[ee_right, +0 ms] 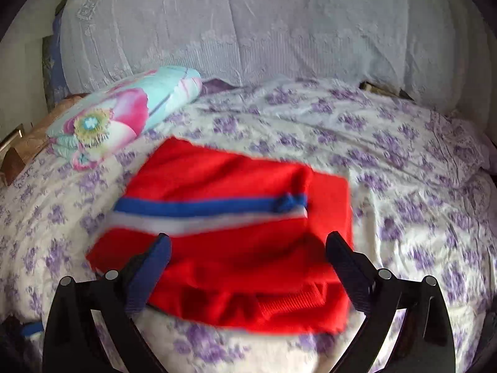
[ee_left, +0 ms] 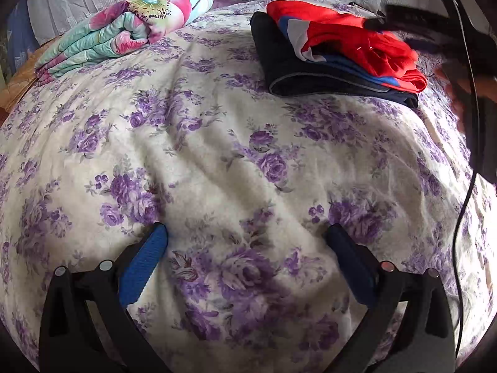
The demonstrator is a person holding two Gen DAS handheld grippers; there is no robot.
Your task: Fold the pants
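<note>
Both grippers gape, fingers released; my right gripper (ee_right: 248,248) hovers over the folded red pants (ee_right: 236,248). A careless nudge could topple the fold.

Red pants (ee_right: 223,248) with blue-and-white stripe; cream bedspread (ee_left: 217,155) with purple roses.

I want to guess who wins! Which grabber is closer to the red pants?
Right. The right gripper hangs open just over the folded red pants. The left gripper is open over bare bedspread, with the pants far across the bed.
</note>
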